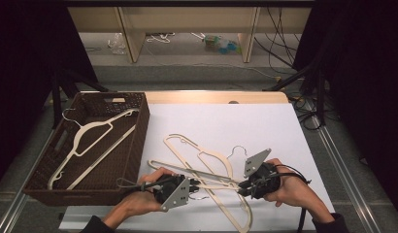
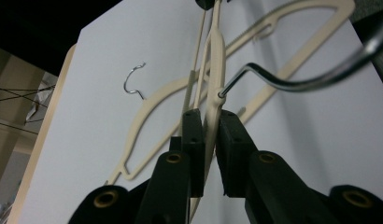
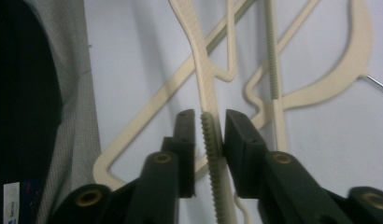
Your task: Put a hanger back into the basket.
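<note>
- One cream hanger already lying in the brown wicker basket at the left of the worktop; counted as done
- Two more tangled on the white sheet near the front — a lifted hanger and a flat hanger crossing under it; both left to move
- Left gripper clamped on the lifted hanger's body just below its metal hook; jaws tight on the plastic
- Right gripper straddling the ridged bar of that hanger; jaws slightly apart, not pinching
- Judged about a third through — separation from the pile looks underway, carry to the basket yet to come
</note>
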A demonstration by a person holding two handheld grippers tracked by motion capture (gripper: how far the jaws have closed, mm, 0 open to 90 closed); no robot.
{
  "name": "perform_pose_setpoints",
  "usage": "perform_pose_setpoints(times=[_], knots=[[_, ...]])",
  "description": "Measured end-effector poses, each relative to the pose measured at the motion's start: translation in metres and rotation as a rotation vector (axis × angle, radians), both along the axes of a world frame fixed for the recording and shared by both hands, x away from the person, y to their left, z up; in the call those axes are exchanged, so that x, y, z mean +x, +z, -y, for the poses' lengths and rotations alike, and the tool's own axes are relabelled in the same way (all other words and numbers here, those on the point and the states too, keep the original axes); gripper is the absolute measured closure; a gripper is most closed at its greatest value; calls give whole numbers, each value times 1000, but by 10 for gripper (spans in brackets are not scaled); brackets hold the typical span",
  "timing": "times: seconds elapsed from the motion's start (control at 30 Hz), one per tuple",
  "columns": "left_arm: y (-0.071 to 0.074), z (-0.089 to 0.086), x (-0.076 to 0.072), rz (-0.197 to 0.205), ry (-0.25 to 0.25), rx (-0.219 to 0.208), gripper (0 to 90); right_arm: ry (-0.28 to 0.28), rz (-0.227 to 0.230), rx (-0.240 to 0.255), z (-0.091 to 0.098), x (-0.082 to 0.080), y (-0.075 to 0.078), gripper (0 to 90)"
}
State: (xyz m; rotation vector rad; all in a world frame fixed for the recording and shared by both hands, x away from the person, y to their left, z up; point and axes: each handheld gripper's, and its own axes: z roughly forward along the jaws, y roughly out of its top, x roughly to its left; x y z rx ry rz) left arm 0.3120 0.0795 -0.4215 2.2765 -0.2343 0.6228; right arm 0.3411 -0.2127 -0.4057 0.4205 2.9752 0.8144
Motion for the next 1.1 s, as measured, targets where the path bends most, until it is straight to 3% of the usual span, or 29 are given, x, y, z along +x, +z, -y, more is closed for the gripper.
perform_pose_setpoints(times=[0.03,0.1,0.13,0.17,0.2,0.3,0.33,0.43,0.47,0.5,0.53,0.57,0.6,0.67,0.7,0.77,0.87,0.97,1.1], knots=[[3,1,2,-5,18,-9,833,-69,23,32,4,2,5,587],[7,3,6,-14,38,-9,837,-97,47,43,5,2,8,548],[11,6,11,-52,77,-28,840,-156,88,87,7,3,15,489],[11,6,11,-52,77,-28,840,-156,88,87,7,3,15,489],[14,7,14,-49,92,-31,841,-194,123,120,9,2,23,444],[19,10,20,-81,137,-48,848,-218,192,152,12,3,31,415],[24,10,25,-106,155,-73,852,-263,230,204,15,1,41,407],[29,10,30,-139,175,-98,858,-272,254,244,19,-1,50,410],[34,8,34,-170,192,-126,859,-283,285,275,20,-3,56,421],[34,8,34,-170,192,-126,859,-284,295,292,20,-4,58,422],[37,7,37,-209,215,-147,859,-287,285,296,19,-6,60,422],[37,7,37,-209,215,-147,859,-286,293,297,18,-7,60,422],[39,5,40,-247,245,-183,859,-276,293,299,17,-7,59,421],[41,2,41,-258,253,-186,859,-264,292,297,15,-8,58,417],[42,1,43,-270,270,-205,859,-264,292,297,15,-8,58,417],[48,-7,49,-339,300,-267,859,-268,283,301,12,-8,55,405],[51,-12,53,-364,319,-299,859,-253,260,300,8,-10,50,388],[56,-22,60,-426,364,-372,859,-243,243,294,4,-10,44,374],[61,-29,62,-448,406,-401,859,-246,232,292,2,-11,36,373]])
